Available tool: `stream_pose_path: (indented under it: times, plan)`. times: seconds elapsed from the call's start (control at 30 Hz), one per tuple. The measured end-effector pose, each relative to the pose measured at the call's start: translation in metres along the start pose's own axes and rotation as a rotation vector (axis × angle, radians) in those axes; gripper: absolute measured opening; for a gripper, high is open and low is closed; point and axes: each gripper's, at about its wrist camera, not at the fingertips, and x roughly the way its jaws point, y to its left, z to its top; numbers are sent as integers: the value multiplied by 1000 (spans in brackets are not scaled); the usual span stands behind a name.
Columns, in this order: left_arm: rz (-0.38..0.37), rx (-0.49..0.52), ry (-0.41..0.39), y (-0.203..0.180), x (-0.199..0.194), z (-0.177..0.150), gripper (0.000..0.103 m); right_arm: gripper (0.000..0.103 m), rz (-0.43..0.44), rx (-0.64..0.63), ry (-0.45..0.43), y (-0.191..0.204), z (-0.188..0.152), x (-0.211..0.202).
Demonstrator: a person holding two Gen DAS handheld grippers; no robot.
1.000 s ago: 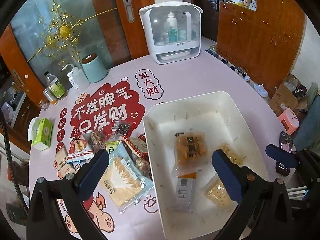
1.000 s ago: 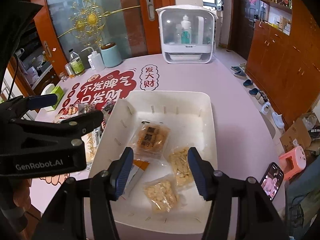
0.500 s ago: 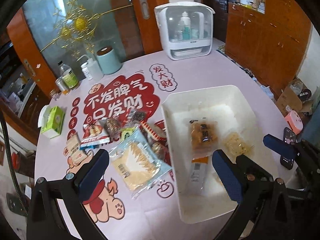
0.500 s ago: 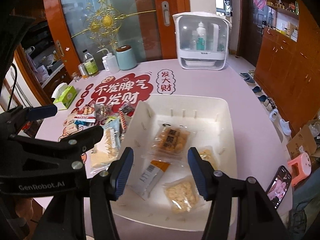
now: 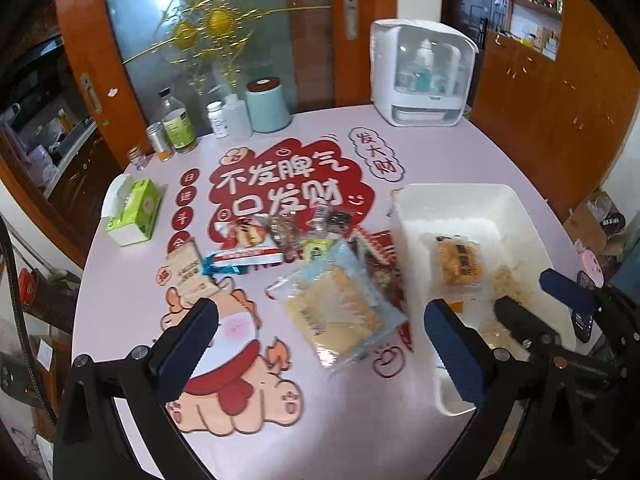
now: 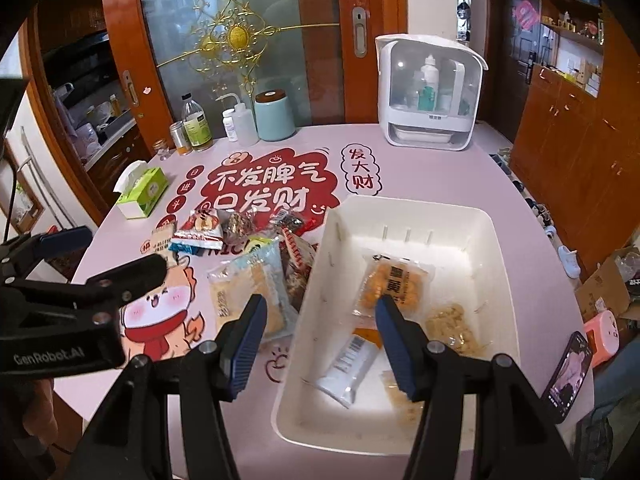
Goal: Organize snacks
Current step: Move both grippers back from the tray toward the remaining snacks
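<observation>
A white bin (image 6: 496, 248) (image 5: 440, 200) sits on the pink table and holds several snack packets, among them an orange pastry pack (image 6: 394, 286) (image 5: 458, 266) and a white bar (image 6: 348, 364). A pile of loose snacks lies left of the bin, with a large clear biscuit pack (image 5: 334, 312) (image 6: 248, 292) nearest me. My left gripper (image 5: 320, 350) is open and empty, above the table in front of the biscuit pack. My right gripper (image 6: 320, 344) is open and empty over the bin's near left rim.
A green tissue box (image 5: 134, 210) lies at the left. Bottles (image 5: 178, 126), a teal canister (image 5: 268, 106) and a white cabinet box (image 5: 422, 74) stand at the back. A phone (image 6: 568, 370) lies right of the bin. The table edge is close in front.
Both grippers have moved left and back, away from the bin. The left gripper now faces the loose snack pile instead of the bin. Both stay open.
</observation>
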Motion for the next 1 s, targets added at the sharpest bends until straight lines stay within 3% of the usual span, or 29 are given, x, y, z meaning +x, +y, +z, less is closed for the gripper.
stream_pose_path:
  times: [0.17,0.37,0.53,0.67,0.83,1.0]
  plan:
    - [6,-26,-7,54,1,0,102,57,-24,21,-28,28,10,-3]
    - [74,-69,-41,127,2,8,102,57,-27,32,-34,63,22,11]
    - [157,-113,-61,193,14,14,102,57,-33,1,-9,95,34,36]
    - [178,-156,-43,232,36,16,102,57,23,3,38,115,47,64]
    - [166,-188,3,259,71,19,102,57,45,-18,62,137,69,102]
    - [144,-189,51,259,119,27,102,57,85,-24,117,154,95,153]
